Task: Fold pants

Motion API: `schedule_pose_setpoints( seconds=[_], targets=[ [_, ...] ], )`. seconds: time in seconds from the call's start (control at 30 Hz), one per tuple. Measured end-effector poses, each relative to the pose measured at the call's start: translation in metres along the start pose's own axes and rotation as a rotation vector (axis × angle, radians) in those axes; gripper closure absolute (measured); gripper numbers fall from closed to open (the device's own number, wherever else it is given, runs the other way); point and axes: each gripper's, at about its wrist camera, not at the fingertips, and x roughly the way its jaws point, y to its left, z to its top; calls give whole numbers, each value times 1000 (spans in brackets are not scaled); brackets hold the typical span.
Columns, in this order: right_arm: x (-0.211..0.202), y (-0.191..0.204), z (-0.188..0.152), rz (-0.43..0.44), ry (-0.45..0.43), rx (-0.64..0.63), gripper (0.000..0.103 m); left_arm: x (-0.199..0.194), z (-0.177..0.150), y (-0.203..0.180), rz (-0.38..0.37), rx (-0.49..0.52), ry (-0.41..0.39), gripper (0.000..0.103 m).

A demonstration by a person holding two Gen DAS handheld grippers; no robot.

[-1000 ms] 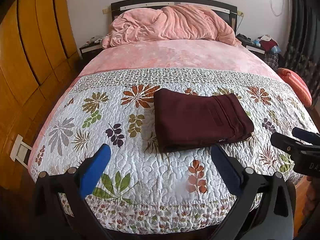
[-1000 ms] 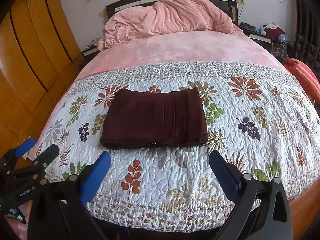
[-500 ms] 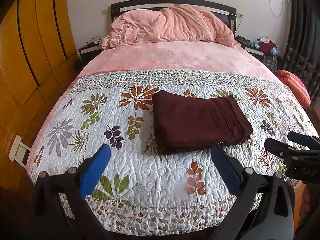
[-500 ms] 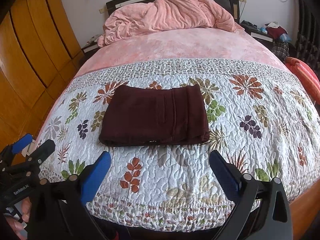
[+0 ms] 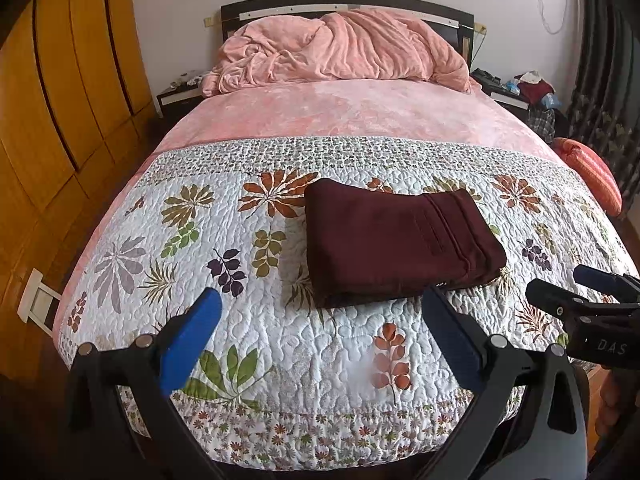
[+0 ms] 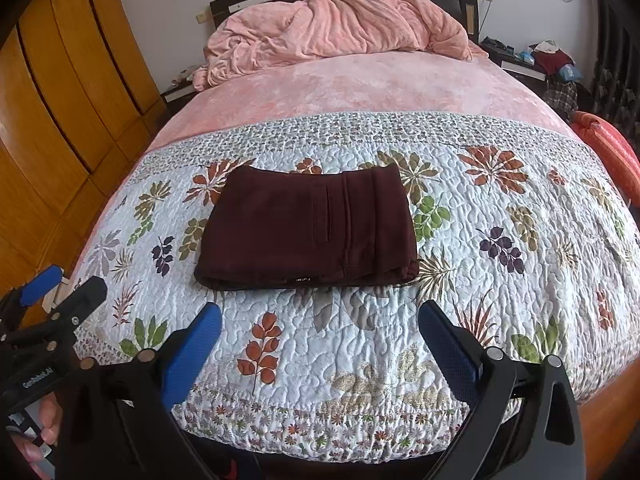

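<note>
The dark maroon pants (image 5: 396,236) lie folded into a neat rectangle on the floral quilt (image 5: 240,320), also in the right wrist view (image 6: 308,232). My left gripper (image 5: 320,304) is open and empty, held back over the foot of the bed, short of the pants. My right gripper (image 6: 320,320) is open and empty too, just short of the pants' near edge. The right gripper also shows at the right edge of the left wrist view (image 5: 588,296), and the left gripper at the left edge of the right wrist view (image 6: 56,296).
A rumpled pink blanket (image 5: 340,48) lies at the headboard over a pink sheet (image 5: 352,112). Wooden wardrobe doors (image 5: 60,80) line the left. A nightstand with clutter (image 5: 528,92) and an orange cushion (image 5: 592,172) are on the right.
Both grippers have drawn back slightly from the bed and stay open. The folded pants have not moved.
</note>
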Motion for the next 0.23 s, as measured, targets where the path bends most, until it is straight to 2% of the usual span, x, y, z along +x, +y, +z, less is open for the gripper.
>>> schedule_pose_setpoints(
  seconds=[0.23],
  targets=[
    [0,1,0,-1,-1,1,4,0,0,0,0,0,3,3]
  ],
)
